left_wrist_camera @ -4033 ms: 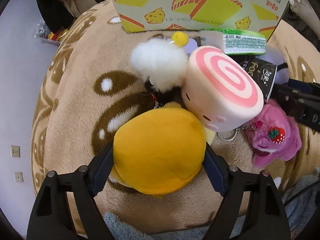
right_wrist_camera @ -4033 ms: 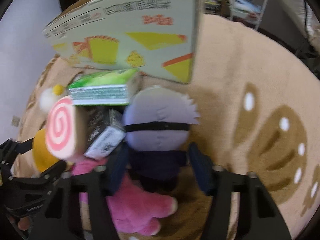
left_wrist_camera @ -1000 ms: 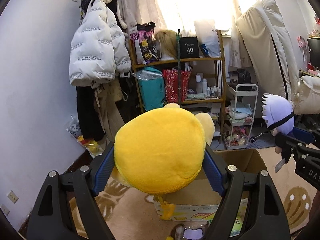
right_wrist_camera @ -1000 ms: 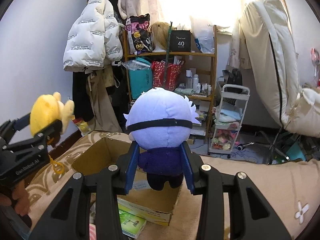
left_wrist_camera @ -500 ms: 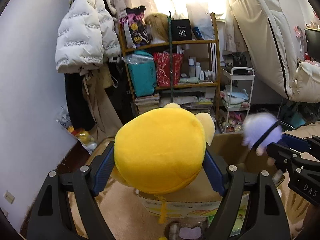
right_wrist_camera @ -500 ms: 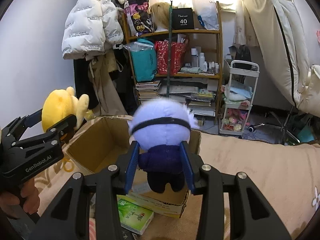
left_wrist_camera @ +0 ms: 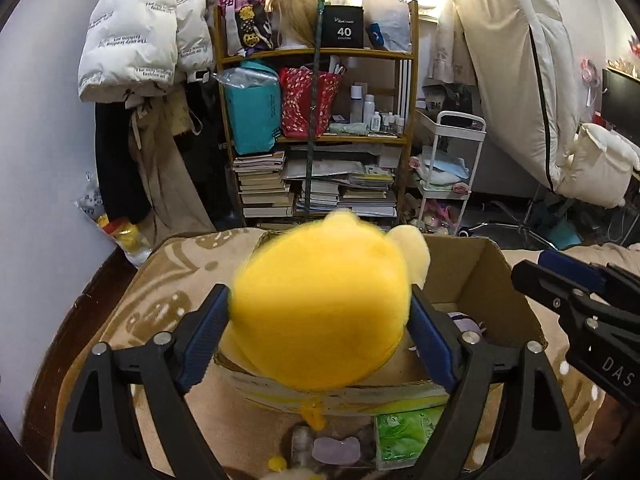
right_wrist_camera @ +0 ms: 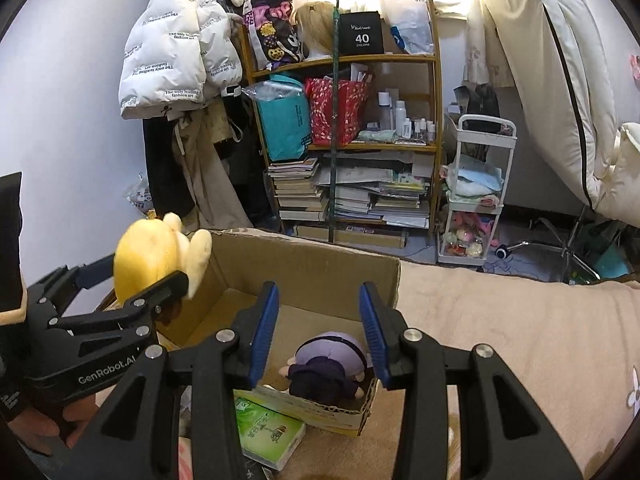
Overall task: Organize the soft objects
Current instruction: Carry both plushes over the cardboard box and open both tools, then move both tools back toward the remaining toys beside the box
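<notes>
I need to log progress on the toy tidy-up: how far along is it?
Done: the purple-haired plush doll lies inside the open cardboard box, and the right tool above it is open and empty. In hand: the left tool grips the round yellow plush toy over the box. Left: dropping it in, then anything soft still lying in front of the box.

Black frames, blue fingers [right_wrist_camera: 262,330], silver screws, white lettering
</notes>
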`<state>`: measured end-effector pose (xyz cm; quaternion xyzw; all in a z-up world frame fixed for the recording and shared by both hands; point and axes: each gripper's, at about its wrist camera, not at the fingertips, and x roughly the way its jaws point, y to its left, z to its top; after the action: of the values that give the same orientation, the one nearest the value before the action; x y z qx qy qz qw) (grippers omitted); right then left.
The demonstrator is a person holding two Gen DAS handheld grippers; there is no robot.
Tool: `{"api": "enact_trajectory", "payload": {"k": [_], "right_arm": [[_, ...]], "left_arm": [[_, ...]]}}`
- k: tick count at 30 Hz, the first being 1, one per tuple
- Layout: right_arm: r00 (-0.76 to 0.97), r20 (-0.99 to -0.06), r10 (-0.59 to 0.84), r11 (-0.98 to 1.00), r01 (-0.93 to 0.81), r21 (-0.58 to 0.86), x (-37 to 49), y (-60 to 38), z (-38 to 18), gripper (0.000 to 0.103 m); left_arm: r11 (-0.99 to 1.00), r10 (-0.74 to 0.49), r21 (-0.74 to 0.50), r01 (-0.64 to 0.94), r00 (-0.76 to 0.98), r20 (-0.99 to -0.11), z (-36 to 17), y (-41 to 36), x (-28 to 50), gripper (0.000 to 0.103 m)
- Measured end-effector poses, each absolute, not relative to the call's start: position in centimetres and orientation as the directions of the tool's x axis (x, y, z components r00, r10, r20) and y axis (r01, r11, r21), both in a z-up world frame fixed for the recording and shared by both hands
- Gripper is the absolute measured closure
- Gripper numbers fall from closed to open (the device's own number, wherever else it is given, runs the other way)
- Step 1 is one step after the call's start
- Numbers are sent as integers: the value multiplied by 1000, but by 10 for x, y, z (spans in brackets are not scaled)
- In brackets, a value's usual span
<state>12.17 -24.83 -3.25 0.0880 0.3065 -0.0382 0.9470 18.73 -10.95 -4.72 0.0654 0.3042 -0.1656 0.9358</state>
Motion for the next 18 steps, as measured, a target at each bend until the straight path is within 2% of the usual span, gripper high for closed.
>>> {"api": "enact_trajectory", "payload": {"k": [7, 11, 15, 18], "right_arm": [[796, -605, 1, 981, 117, 156, 124, -249, -38, 57], [801, -598, -4, 984, 111, 141, 121, -247, -38, 33], [797, -603, -4, 987, 99, 124, 117, -243, -36, 23], [805, -593, -5, 988, 94, 120, 110, -241, -31, 12]], "left_arm": [[951, -210, 63, 302, 784, -584, -47, -107, 188, 6], [959, -146, 107, 262, 783, -605, -48, -101, 189, 5], [956, -125, 136, 261, 779, -614, -44, -95, 186, 5], [958, -119, 132, 253, 777, -619, -40, -86, 181, 5]]}}
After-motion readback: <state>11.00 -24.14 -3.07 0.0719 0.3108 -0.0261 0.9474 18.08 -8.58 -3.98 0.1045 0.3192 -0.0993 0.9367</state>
